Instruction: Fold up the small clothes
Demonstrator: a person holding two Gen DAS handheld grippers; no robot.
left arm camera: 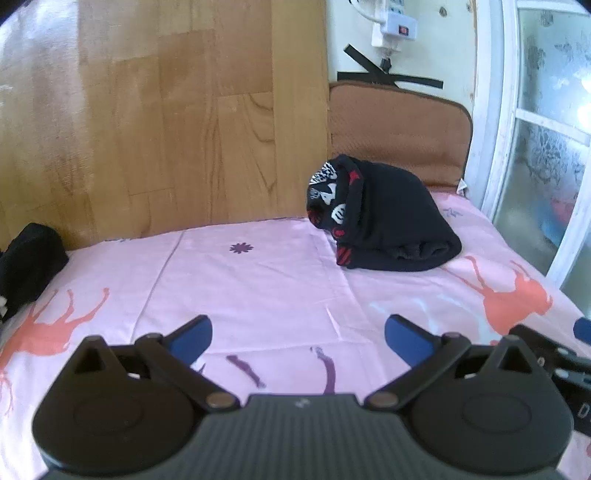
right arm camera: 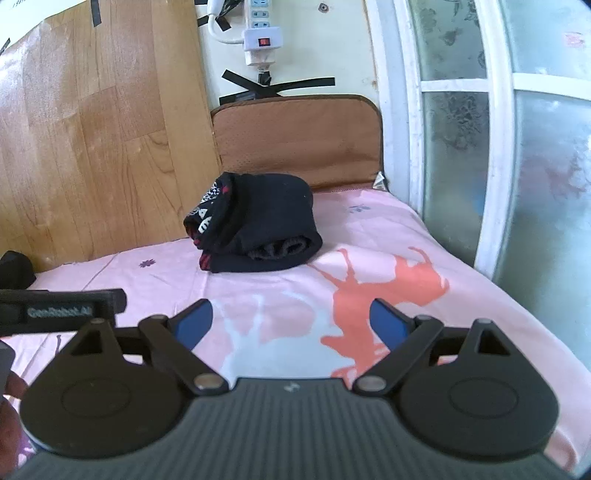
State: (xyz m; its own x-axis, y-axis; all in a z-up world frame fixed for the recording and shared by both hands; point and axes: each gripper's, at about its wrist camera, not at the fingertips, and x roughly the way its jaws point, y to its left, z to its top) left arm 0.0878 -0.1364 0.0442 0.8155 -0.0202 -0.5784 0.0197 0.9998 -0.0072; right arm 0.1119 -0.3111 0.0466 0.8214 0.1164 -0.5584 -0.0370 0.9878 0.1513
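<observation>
A folded black garment [left arm camera: 384, 218] with a red and white pattern at its left end lies on the pink sheet [left arm camera: 258, 280] near the back right. It also shows in the right wrist view [right arm camera: 258, 229]. My left gripper [left arm camera: 298, 338] is open and empty, well in front of the garment, above the sheet. My right gripper [right arm camera: 291, 321] is open and empty, also in front of the garment. Another black cloth [left arm camera: 29, 258] lies at the far left edge.
A wooden panel [left arm camera: 166, 110] stands behind the sheet. A brown cushion [left arm camera: 399, 129] leans on the wall behind the garment. A white-framed glass door [right arm camera: 498, 147] runs along the right side. A power strip [right arm camera: 260, 33] hangs on the wall.
</observation>
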